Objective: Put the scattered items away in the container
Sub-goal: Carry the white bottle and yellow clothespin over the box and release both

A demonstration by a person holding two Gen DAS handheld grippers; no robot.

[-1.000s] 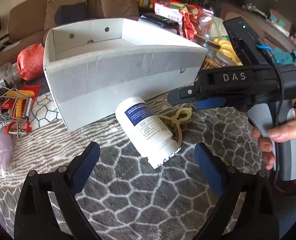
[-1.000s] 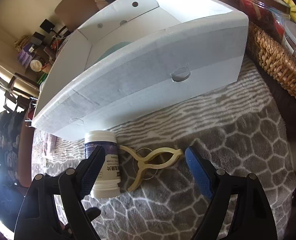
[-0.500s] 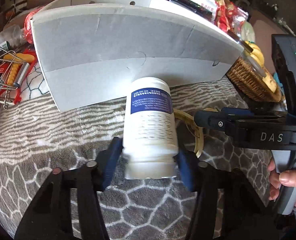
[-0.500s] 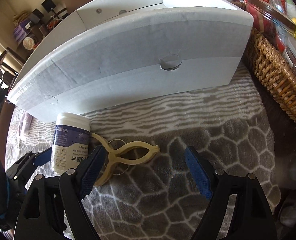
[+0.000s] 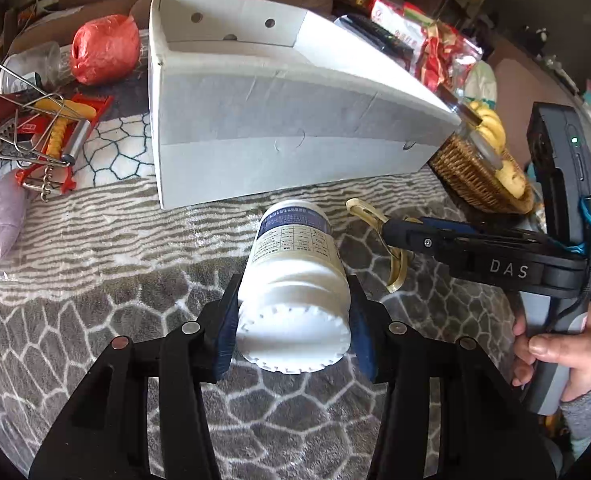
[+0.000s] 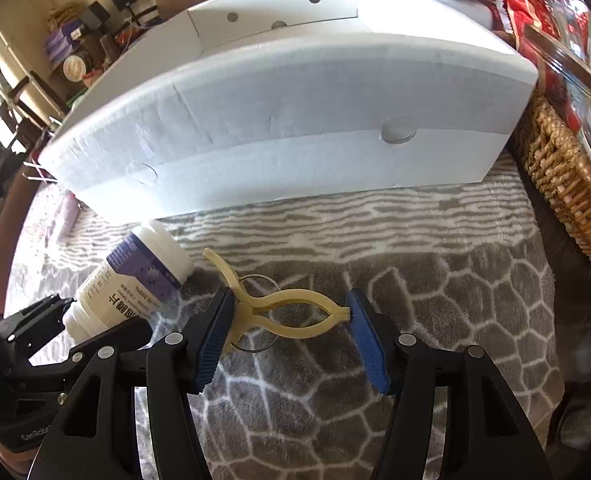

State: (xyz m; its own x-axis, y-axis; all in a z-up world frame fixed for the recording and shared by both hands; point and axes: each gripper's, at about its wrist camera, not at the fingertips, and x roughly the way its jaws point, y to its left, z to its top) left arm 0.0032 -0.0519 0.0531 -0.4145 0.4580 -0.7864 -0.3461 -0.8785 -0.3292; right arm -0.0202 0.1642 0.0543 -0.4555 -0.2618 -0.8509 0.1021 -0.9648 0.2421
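Before one box [image 5: 295, 128]: one bottle [image 5: 295, 276], one clip [image 6: 287, 314].

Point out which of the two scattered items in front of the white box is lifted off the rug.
The white plastic pill bottle with the blue label: the left gripper holds it tilted above the rug. The cream plastic clothespin lies flat between the right gripper pads.
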